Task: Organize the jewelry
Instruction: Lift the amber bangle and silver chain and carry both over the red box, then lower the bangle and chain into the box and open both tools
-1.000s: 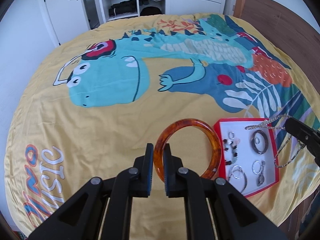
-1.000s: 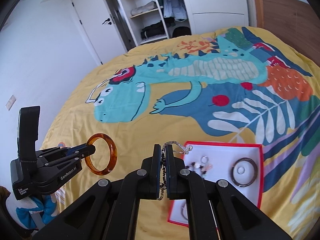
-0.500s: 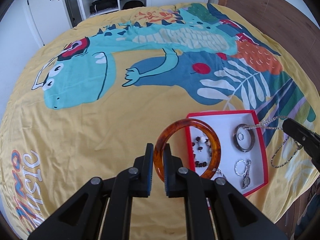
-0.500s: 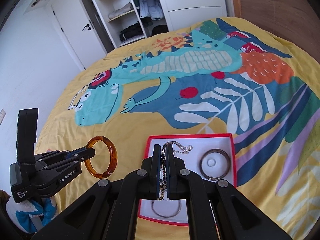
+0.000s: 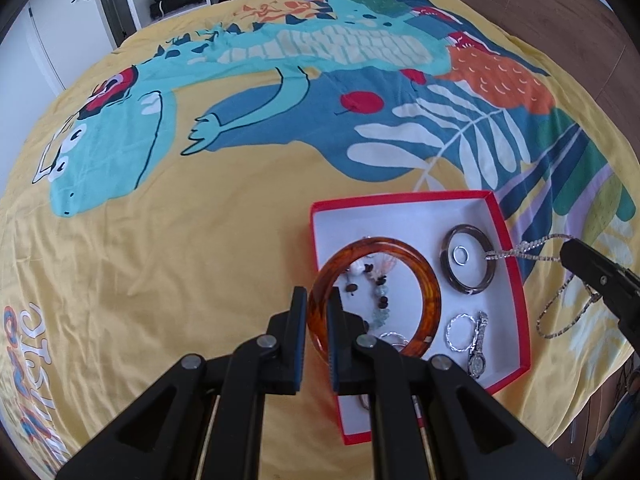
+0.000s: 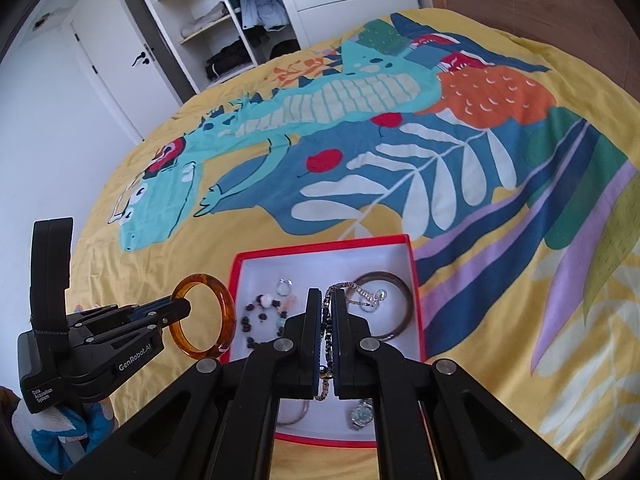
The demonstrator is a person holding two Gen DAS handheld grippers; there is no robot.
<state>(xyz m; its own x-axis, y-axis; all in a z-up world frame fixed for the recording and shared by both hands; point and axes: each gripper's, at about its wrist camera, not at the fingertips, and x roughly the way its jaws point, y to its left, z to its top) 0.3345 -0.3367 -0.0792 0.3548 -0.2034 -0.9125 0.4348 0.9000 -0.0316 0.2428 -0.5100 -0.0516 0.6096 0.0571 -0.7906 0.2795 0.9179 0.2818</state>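
Left gripper is clenched on the near rim of a translucent amber-brown resin bangle, pinched edge-on so the ring stands out ahead of the fingers, w/ its far arc over the open red cardboard box w/ white lining. Prob. gripped at one spot on the rim so it can be laid flat inside on release.

Right gripper is shut on a thin silver-and-dark beaded chain; one short end sticks up past the fingertips, the rest dangles below, hanging clear of the box contents so it won't snag.

Pose: both grippers point steeply down at the box; left comes in from the box's left side, right sits over its near-centre.

In the box, near to far: a small silver wristwatch, a dark-and-pale beaded bracelet, a dark brown bangle, a small silver ring.

Beyond: yellow dinosaur-print bedspread, then an open white wardrobe.
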